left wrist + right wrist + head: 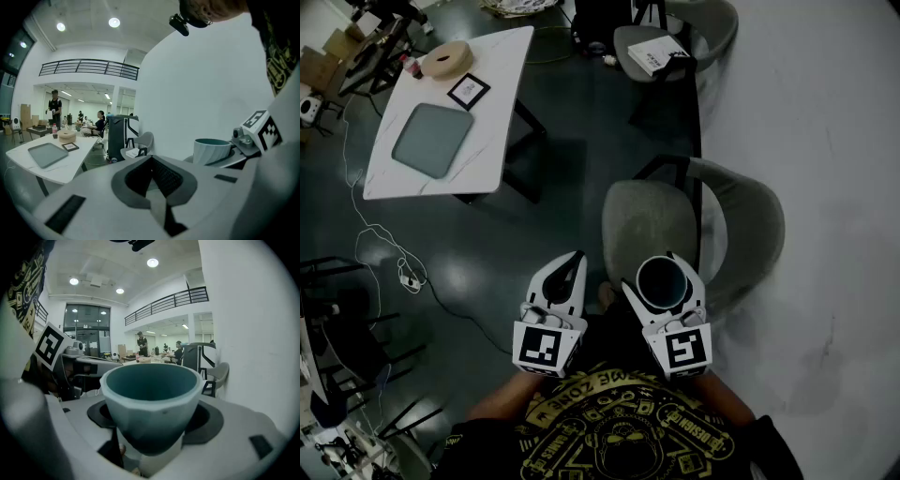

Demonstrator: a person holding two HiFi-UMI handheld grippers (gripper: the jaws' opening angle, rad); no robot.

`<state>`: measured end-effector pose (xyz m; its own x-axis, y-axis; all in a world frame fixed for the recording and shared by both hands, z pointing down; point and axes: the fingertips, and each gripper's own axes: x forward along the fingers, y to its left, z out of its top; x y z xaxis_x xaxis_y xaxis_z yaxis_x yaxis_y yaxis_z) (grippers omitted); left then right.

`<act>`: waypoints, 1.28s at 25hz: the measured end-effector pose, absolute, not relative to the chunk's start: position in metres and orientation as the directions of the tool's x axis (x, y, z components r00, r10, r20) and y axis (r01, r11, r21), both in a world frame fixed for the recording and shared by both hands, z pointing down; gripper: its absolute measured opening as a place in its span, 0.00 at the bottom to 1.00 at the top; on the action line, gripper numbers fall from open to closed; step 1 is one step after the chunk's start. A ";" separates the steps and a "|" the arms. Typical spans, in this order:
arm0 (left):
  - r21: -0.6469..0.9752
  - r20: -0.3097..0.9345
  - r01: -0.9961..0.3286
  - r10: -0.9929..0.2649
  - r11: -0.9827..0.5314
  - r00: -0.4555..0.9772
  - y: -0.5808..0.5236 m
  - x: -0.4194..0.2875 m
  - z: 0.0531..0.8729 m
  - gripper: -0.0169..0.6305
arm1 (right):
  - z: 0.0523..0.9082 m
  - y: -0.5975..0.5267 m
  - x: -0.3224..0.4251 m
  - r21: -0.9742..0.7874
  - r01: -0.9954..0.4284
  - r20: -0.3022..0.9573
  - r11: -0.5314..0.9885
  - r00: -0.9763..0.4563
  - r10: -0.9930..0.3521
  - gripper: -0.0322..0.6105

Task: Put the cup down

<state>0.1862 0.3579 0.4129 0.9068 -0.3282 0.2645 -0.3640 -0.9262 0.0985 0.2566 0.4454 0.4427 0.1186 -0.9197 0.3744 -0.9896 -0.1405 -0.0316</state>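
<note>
A pale teal cup (660, 282) with a dark teal inside stands upright between the jaws of my right gripper (662, 277), close to the person's chest. In the right gripper view the cup (151, 399) fills the middle, and the right gripper (149, 430) is shut on its lower wall from both sides. To the cup's left, my left gripper (570, 265) has its jaws together with nothing in them. The left gripper view shows its own jaws (153, 186) closed, with the cup (212, 151) off to the right.
A grey padded chair (649, 219) stands right below and ahead of both grippers. Farther off at the left is a white table (502, 103) bearing a grey tray (431, 139), a tape roll (447, 58) and a small frame (469, 90). A cable (384, 253) trails over the dark floor.
</note>
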 end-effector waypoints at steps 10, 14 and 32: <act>0.105 0.248 -0.386 -0.352 -0.916 0.903 0.352 0.167 0.408 0.04 | 0.436 0.437 0.240 -0.026 -0.992 0.362 -0.120 0.103 -0.926 0.63; 0.104 0.250 -0.404 -0.369 -0.909 0.895 0.348 0.157 0.408 0.04 | 0.435 0.432 0.235 -0.036 -0.994 0.355 -0.108 0.088 -0.931 0.63; 0.114 0.227 -0.504 -0.472 -0.856 0.852 0.293 0.111 0.398 0.04 | 0.425 0.368 0.197 -0.039 -0.999 0.360 0.008 -0.022 -0.933 0.64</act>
